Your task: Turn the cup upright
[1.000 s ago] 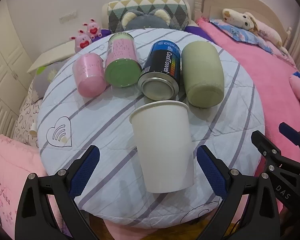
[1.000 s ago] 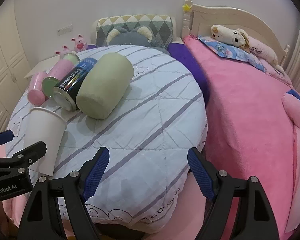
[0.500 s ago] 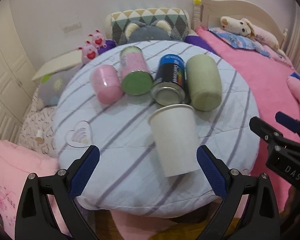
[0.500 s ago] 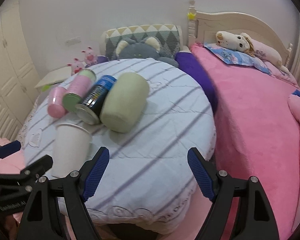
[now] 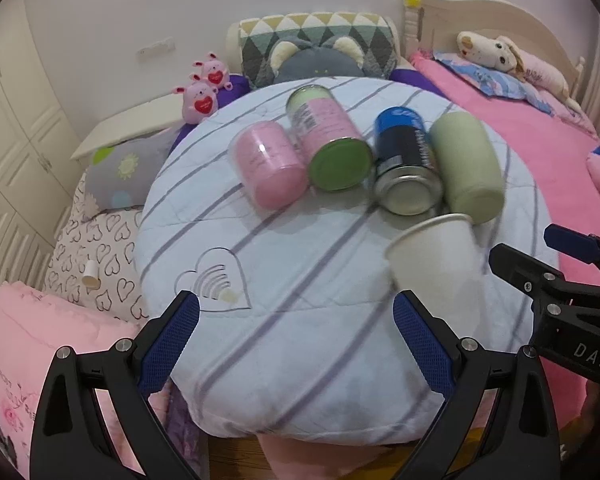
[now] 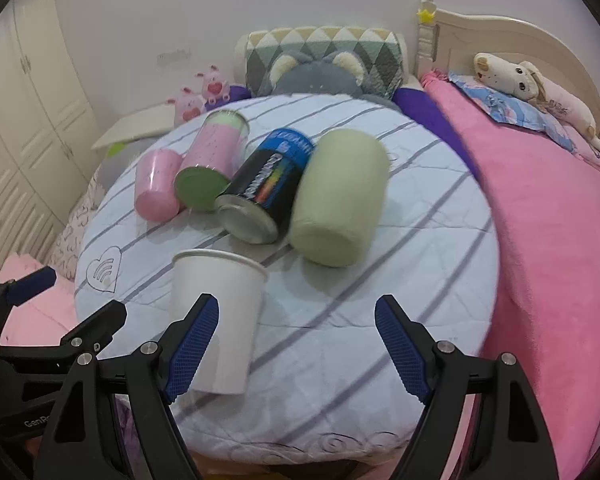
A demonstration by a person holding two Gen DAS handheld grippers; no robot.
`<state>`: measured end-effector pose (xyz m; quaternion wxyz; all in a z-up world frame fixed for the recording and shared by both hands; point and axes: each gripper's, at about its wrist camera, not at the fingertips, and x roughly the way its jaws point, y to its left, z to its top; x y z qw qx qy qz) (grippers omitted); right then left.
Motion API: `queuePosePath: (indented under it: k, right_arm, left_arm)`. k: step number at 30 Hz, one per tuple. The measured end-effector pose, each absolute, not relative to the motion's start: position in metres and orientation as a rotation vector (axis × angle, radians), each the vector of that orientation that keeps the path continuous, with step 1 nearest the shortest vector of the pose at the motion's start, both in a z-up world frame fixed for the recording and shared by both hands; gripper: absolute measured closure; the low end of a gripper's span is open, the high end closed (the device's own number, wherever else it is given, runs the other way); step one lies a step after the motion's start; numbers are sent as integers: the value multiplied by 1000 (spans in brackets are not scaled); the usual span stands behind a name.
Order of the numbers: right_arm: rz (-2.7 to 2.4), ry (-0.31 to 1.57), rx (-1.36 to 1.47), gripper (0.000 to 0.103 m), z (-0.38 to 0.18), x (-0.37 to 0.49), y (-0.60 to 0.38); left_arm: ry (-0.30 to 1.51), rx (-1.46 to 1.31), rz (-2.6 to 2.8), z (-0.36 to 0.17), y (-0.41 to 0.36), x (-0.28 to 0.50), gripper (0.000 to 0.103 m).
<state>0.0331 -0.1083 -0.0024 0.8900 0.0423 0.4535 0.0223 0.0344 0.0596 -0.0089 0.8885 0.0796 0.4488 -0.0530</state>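
Note:
A white paper cup (image 5: 440, 268) (image 6: 216, 312) lies on its side on the round striped table (image 5: 300, 344) (image 6: 420, 280), its open mouth toward the cans. My left gripper (image 5: 296, 344) is open and empty near the table's front edge, left of the cup. My right gripper (image 6: 296, 344) is open and empty, its left finger (image 6: 192, 344) in front of the cup's base. In the left wrist view the right gripper's fingers (image 5: 540, 276) show just right of the cup.
Behind the cup lie a pink cup (image 5: 272, 168), a pink can with a green end (image 5: 328, 148), a blue-black can (image 5: 404, 168) and a pale green cup (image 5: 468, 168). A pink bed (image 6: 560, 240) is on the right, cushions (image 5: 100, 240) on the left.
Both grippers have pulled back from the table. The left view has swung left, so the cup sits at its right. The right view has swung left toward the cup. The cup has not moved.

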Motion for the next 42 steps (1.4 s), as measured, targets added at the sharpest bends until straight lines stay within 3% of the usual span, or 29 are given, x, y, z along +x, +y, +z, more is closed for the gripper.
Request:
queuePosePath:
  k: [31, 36, 38, 42]
  right_arm:
    - [128, 1252, 198, 21, -47, 104, -64]
    - [117, 1239, 163, 21, -51, 108, -60]
    - [111, 1196, 107, 28, -47, 106, -57]
    - [124, 1167, 75, 29, -44, 102, -56]
  left_arm:
    - [1057, 54, -67, -58, 128, 83, 4]
    - [1077, 41, -67, -64, 129, 91, 4]
    - [1085, 38, -63, -66, 129, 93, 4]
    - [1097, 38, -61, -67, 128, 98, 4]
